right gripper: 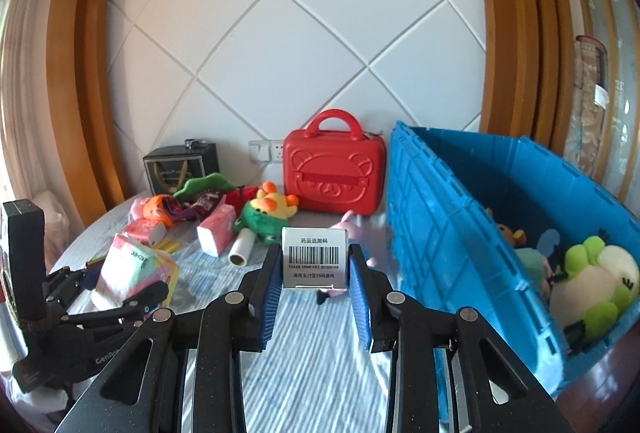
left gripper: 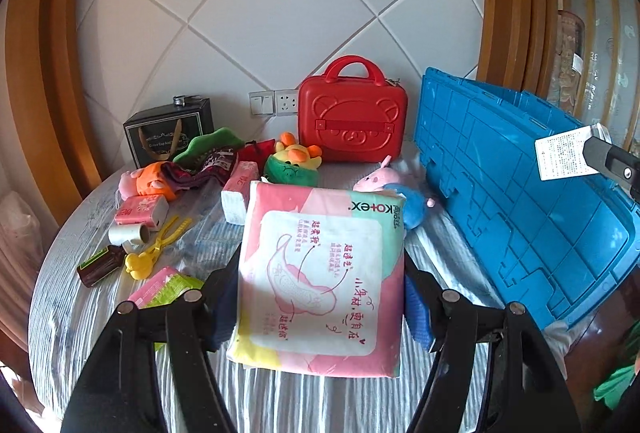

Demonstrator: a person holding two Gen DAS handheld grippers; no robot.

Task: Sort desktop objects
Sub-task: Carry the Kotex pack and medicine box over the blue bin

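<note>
Left gripper: our left gripper [left gripper: 322,297] clamps a soft pink, white and mint plastic pack of pads [left gripper: 320,281] between its blue-padded fingers [left gripper: 416,313]; we hold the pack upright above the striped cloth.
Same pack from the right: in the right wrist view the left gripper [right gripper: 132,293] and the pack [right gripper: 136,269] sit at the left of the table.
Right gripper: our right gripper [right gripper: 314,265] grips a small white cardboard box with a barcode label [right gripper: 314,259], its blue pads [right gripper: 267,309] pressed to both sides.
Box from the left: in the left wrist view we see the white box [left gripper: 568,153] held near the crate's upper edge.
Crate: the large blue plastic crate [right gripper: 440,233] stands at the right side of the table; inside it lie a green and cream frog plush [right gripper: 596,285] and other soft toys we cannot make out.
Table: a round table under a blue-and-white striped cloth [left gripper: 304,401].
Back row: a red hard-shell case with a bear face [left gripper: 352,121] stands against the white panelled wall, a black gift box [left gripper: 168,131] to its left.
Loose items: a yellow and green duck plush [left gripper: 294,163], a pink tissue pack [left gripper: 238,191], a pink and blue pig plush [left gripper: 394,189], a yellow plastic clamp toy [left gripper: 154,247] and a dark brown bottle [left gripper: 100,265] lie on the cloth.
</note>
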